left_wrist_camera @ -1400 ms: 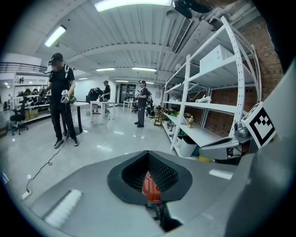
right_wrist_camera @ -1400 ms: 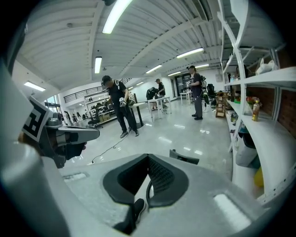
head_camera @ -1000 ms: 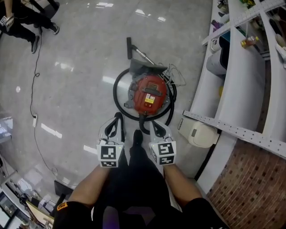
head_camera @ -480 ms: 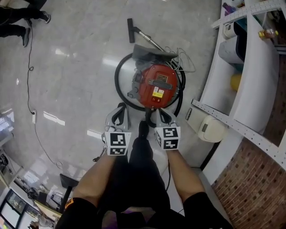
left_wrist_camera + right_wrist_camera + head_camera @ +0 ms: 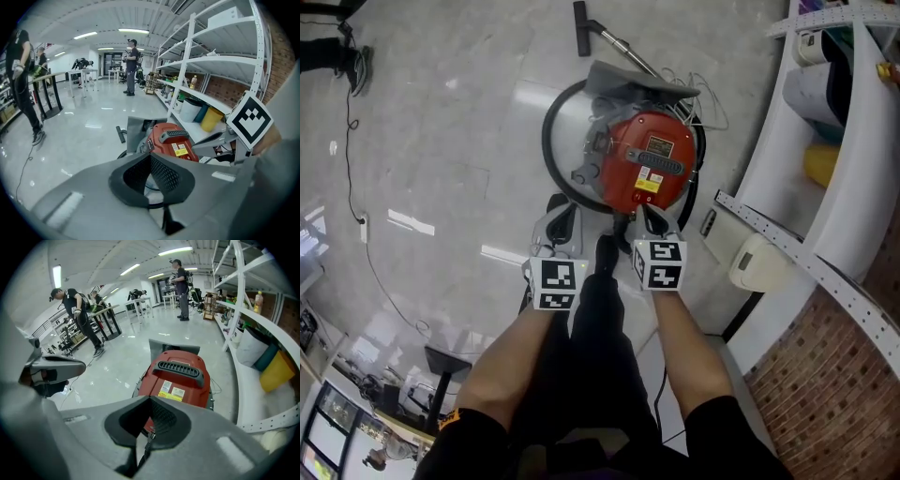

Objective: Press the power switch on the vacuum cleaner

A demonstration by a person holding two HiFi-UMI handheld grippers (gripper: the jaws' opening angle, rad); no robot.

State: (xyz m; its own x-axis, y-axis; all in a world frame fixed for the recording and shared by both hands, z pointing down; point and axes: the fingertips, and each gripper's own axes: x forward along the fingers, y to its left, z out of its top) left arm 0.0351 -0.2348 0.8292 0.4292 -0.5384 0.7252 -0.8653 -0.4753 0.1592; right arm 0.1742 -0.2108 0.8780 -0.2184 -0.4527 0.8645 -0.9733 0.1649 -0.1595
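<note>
The red vacuum cleaner (image 5: 647,173) stands on the glossy floor, with a black handle and a yellow label on top. It also shows in the left gripper view (image 5: 171,143) and the right gripper view (image 5: 180,376). I cannot make out its power switch. My right gripper (image 5: 657,221) is shut and empty, its tips at the vacuum's near rim (image 5: 151,400). My left gripper (image 5: 560,219) is shut and empty, over the floor just left of the vacuum (image 5: 149,157).
A black hose (image 5: 548,141) loops around the vacuum, and its floor nozzle (image 5: 579,14) lies beyond. Crumpled grey material (image 5: 628,80) sits behind it. White shelving (image 5: 853,141) and a white box (image 5: 759,262) close the right side. A cable (image 5: 356,187) trails left. My shoe (image 5: 605,253) is between the grippers.
I have stepped closer. The vacuum now sits right in front of both grippers, and the right gripper's tips have come up to its near rim. Both grippers stayed shut.
</note>
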